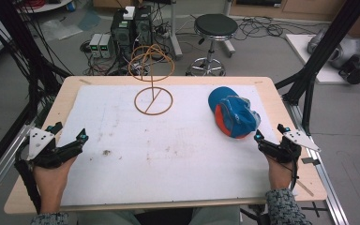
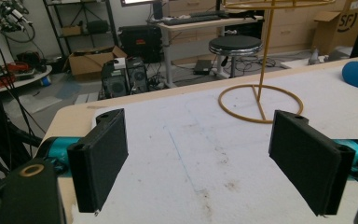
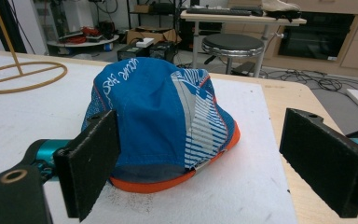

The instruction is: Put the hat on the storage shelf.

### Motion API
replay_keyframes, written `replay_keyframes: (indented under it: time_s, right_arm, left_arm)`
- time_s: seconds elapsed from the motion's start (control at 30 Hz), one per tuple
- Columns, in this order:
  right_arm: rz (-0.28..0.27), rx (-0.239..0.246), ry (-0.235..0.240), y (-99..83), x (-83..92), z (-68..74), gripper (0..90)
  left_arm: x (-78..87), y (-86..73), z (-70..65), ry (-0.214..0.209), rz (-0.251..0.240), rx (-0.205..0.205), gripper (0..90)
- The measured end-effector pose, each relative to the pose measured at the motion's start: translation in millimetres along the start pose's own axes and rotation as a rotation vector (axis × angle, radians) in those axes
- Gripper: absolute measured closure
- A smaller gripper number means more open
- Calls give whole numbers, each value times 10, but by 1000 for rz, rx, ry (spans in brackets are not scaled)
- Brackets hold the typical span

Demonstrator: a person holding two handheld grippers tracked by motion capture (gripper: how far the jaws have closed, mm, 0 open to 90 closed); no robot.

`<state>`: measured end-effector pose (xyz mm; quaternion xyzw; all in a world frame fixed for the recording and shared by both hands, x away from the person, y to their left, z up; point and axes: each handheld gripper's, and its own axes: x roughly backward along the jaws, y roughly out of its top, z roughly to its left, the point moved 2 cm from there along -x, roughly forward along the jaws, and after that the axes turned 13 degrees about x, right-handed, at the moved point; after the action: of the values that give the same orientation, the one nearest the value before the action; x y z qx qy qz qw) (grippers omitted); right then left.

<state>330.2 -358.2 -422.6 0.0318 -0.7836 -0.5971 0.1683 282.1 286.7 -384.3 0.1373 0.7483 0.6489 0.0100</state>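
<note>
A blue cap (image 1: 233,114) with an orange lining lies on the white mat at the right, and fills the middle of the right gripper view as the cap (image 3: 161,123). My right gripper (image 1: 270,131) rests just below and right of it, jaws open and apart from the fabric; nothing sits between the right gripper (image 3: 216,165) pads. At the left edge of the mat my left gripper (image 1: 69,132) stands open and empty, with bare mat between the left gripper (image 2: 205,165) jaws. A golden wire stand (image 1: 153,89) rises at the mat's far middle.
The white mat (image 1: 168,150) covers most of the wooden table (image 1: 61,96). Beyond the far edge stand a black stool (image 1: 214,33), computer cases (image 1: 131,28) and loose cables. Black frame posts flank both sides of the table.
</note>
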Motion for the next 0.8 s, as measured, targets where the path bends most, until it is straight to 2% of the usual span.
replay_keyframes:
  time_s: [0.23,0.8]
  right_arm:
    - [-12,-21,3,112,-63,-1,119]
    - [-14,-7,39,396,-374,15,138]
  left_arm:
    - [4,12,-5,-1,-2,1,195]
    - [71,62,69,16,-25,13,195]
